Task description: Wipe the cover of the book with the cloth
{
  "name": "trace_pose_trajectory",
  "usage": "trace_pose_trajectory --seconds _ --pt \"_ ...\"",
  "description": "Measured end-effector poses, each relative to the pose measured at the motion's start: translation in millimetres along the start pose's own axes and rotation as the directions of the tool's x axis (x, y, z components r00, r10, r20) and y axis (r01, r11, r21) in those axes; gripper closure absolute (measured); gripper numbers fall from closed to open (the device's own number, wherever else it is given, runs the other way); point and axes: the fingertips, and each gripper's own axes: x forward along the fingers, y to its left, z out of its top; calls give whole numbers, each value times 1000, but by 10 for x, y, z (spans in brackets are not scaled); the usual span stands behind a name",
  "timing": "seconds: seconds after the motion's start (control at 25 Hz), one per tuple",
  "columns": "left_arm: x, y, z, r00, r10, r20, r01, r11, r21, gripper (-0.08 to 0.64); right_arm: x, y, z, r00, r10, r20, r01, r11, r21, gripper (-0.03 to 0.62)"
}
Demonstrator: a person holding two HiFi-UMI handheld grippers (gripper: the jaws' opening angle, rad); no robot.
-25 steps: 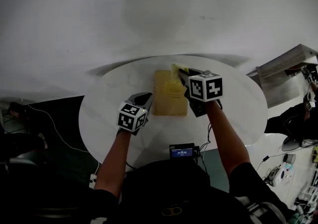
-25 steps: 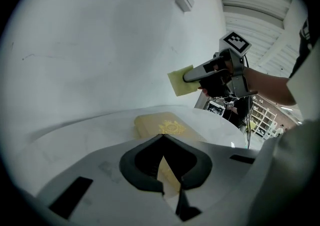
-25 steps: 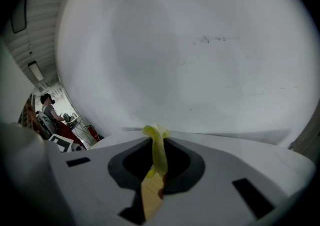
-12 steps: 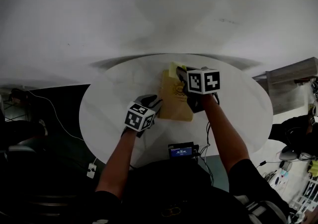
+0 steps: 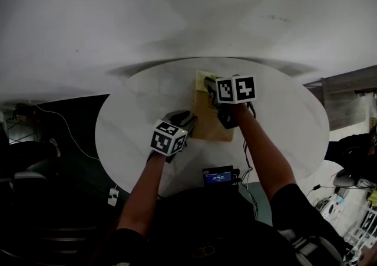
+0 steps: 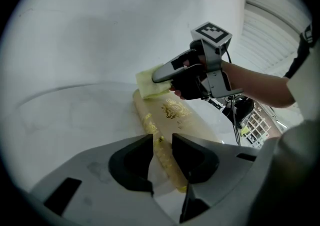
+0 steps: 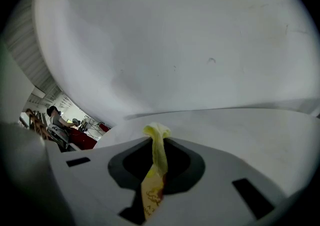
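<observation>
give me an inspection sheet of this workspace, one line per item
surface: round white table, pale and smooth
job's things: tan book with gold print lying flat; yellow cloth on its far end
clutter: dark device with lit screen by the table's near edge
grippers: left gripper open, jaws have just been opening, book's edge in the gap, unpressed; right gripper shut on cloth
cables: thin cable beside the device; white cable on the floor at left
surroundings: dark floor at left, cluttered desks at right
</observation>
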Motion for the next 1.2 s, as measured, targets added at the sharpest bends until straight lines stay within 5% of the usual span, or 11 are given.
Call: trace_pose_trajectory --seconds 1.2 --pt "13 19 -41 991 112 -72 -112 994 -8 446 170 -168 -145 997 -64 -38 65 997 41 505"
